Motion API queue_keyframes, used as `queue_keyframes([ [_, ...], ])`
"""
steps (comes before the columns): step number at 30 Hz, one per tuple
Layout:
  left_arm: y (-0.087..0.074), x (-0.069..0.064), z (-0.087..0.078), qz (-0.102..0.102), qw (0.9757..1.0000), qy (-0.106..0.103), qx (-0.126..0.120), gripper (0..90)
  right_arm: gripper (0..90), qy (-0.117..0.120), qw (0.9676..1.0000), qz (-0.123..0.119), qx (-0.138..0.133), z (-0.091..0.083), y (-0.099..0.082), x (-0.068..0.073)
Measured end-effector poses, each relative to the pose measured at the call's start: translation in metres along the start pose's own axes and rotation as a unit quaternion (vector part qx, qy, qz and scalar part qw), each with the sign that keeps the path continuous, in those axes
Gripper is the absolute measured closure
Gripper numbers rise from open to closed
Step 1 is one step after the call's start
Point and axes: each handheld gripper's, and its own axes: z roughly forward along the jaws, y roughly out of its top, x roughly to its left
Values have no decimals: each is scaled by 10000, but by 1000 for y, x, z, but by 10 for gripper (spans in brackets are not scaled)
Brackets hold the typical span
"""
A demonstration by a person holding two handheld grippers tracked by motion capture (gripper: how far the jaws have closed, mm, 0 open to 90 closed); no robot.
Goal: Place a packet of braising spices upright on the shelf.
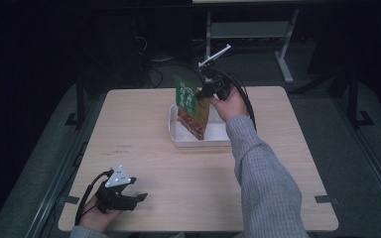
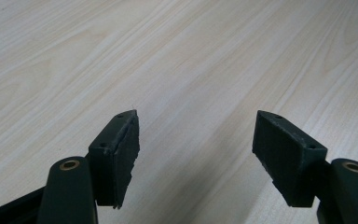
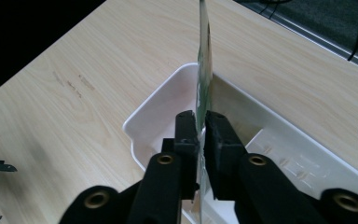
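At the upper centre of the high view, the right gripper (image 1: 202,94) holds a green packet (image 1: 192,106) upright, jaws nearly together on its edge, above the white tray (image 1: 174,135). At the lower left, the left gripper (image 1: 138,197) rests on the table (image 1: 144,158) with jaws wide and nothing between them.

Desk (image 1: 144,163): pale wood-grain top, rounded corners, faint scuffs left of centre. Floor (image 1: 362,163): dark grey carpet on every side. Metal frame (image 1: 250,29): light grey, with a low shelf, standing beyond the desk's far edge. Cables (image 1: 151,74): black, coiled on the floor past the far left corner. Surroundings: dark and unlit; light falls on the desk alone.
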Motion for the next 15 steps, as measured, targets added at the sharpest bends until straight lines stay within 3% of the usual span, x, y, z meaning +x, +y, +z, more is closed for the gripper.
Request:
queue_keyframes([
  [6, 1, 0, 0, -2, 10000, 16, -17, 307, 644, 81, 10000, 38, -36, -7, -3, -3],
  [15, 1, -1, 2, 39, 10000, 4, 30, 285, 558, 71, 10000, 28, -55, -18, -11, -5],
])
